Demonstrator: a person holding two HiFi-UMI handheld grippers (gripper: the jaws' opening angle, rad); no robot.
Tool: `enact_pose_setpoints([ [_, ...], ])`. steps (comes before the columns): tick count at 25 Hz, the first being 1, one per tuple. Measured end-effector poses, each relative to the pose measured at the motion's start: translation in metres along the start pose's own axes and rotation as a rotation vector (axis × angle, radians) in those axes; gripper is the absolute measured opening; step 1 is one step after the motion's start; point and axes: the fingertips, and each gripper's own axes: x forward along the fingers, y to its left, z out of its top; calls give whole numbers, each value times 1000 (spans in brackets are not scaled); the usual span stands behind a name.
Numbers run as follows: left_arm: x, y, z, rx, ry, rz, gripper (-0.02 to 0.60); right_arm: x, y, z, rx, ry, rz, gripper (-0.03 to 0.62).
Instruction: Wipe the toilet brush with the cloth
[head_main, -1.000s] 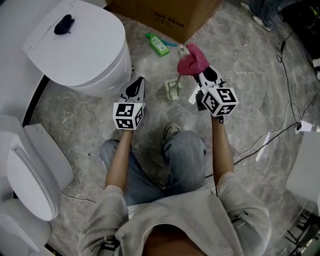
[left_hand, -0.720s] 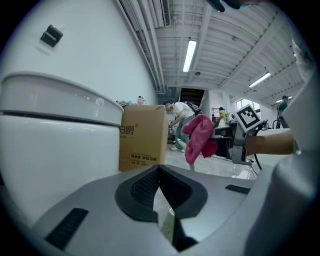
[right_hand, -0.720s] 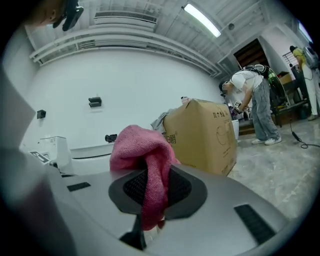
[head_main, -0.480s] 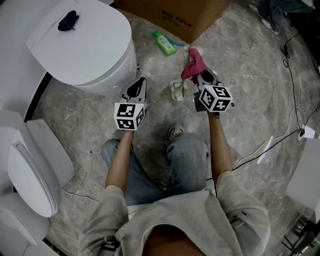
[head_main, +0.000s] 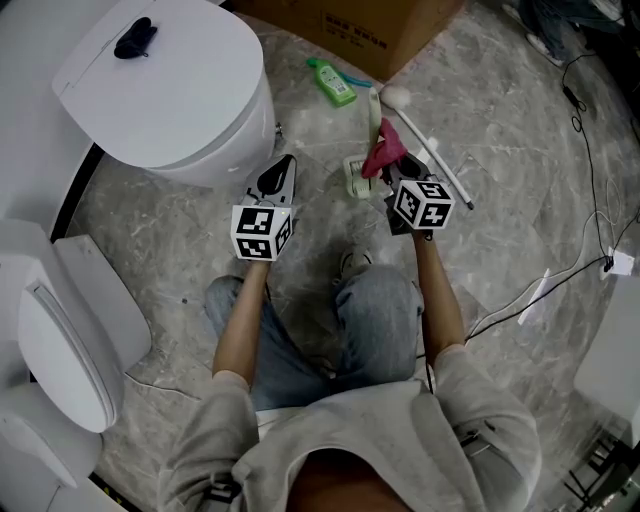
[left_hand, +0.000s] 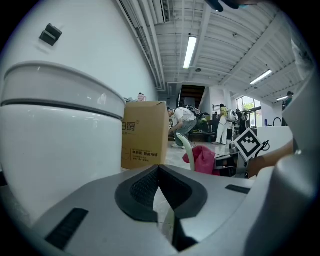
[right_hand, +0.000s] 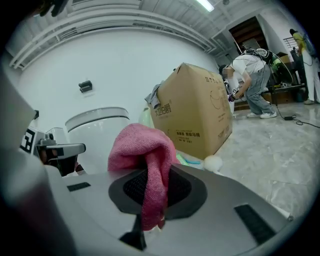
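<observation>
1. L tongs. We read the left gripper (left_hand: 159, 172) in its own view: jaws pressed together at the tips, nothing between the pads. In the head view the left gripper (head_main: 283, 163) sits at approx. 11 o'clock of frame centre and points toward 12 o'clock. It is near the base of the white ceramic toilet with closed lid (head_main: 180, 100).

2. R tongs. We read the right gripper (right_hand: 155, 176) as pinching the pink terry cloth (right_hand: 142, 145). A fold runs down between the pads and the rest bunches above the jaws. In the head view the right gripper (head_main: 398, 172) is at approx. 1 o'clock of centre, w/ the cloth (head_main: 384, 150) at its tip.

3. Task item. The white toilet brush with round head and long straight handle (head_main: 430, 155) lies flat on the grey marbled floor (head_main: 520, 130). The head is toward 12 o'clock; the handle runs out toward 4 o'clock, passing just beside the R gripper. The cloth hangs just beside the handle; we cannot tell whether they touch. In the R gripper view the brush head (right_hand: 212, 163) shows low, past the cloth at 3 o'clock.

4. Surroundings.
- Brown cardboard box (head_main: 370, 25): 12 o'clock, frame top.
- Green plastic bottle (head_main: 331, 83): on its side, between box and toilet.
- Small white and pale-green item (head_main: 355, 177): on floor, 9 o'clock of the cloth.
- Small black object (head_main: 133, 40): on the toilet lid.
</observation>
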Motion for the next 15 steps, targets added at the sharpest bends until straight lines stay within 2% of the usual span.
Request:
enact_pose_setpoints([
  [15, -1, 8, -11, -1, 25, 20, 18, 20, -22, -103, 73, 225, -17, 64],
])
